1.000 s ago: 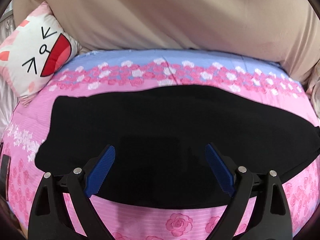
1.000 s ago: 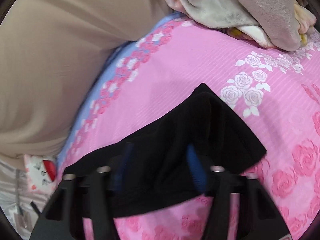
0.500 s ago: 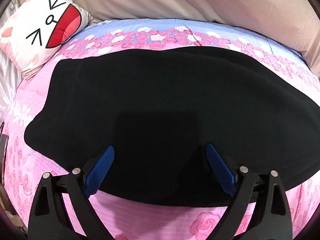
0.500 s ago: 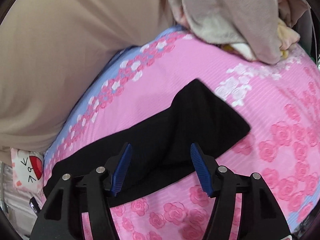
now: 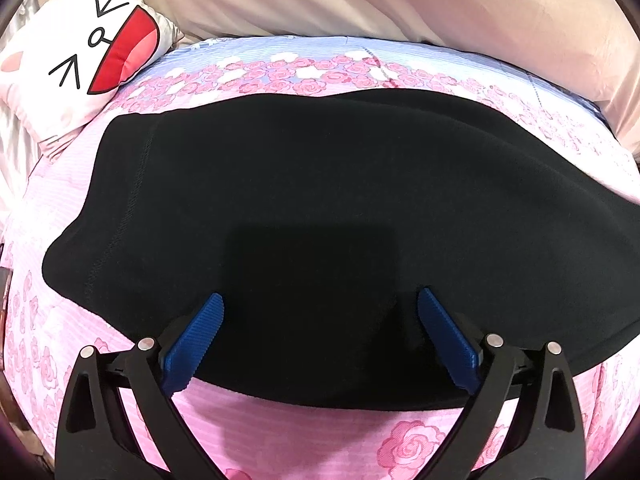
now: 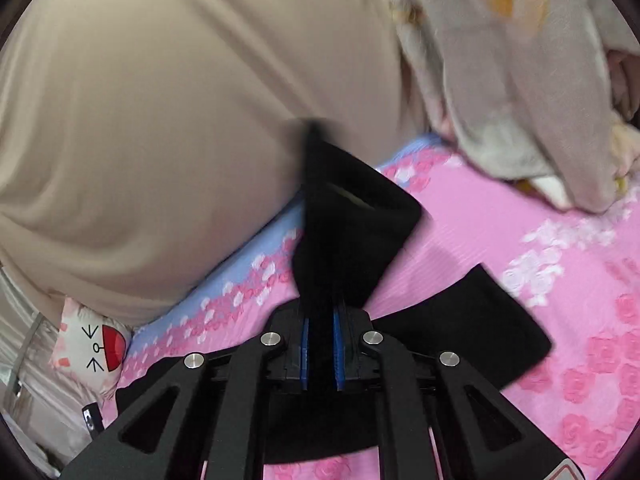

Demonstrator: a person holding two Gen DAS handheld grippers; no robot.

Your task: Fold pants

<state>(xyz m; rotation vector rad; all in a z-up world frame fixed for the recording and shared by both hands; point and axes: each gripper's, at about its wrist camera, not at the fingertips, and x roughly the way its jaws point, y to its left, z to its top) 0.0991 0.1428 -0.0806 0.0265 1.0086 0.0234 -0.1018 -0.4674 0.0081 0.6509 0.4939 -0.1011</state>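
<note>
bed [image 5: 280, 432]: covered by a pink rose-print sheet [image 6: 500, 224] with a blue floral band along the far edge. black pants [image 5: 320, 200] lie spread flat across the sheet in the left wrist view; in the right wrist view one end is raised off the bed. a white cartoon-face pillow [image 5: 80, 56] rests at the far left corner. a large beige cushion [image 6: 160, 120] lies along the far edge. a heap of grey and cream laundry [image 6: 520, 80] sits at the far right.
</note>
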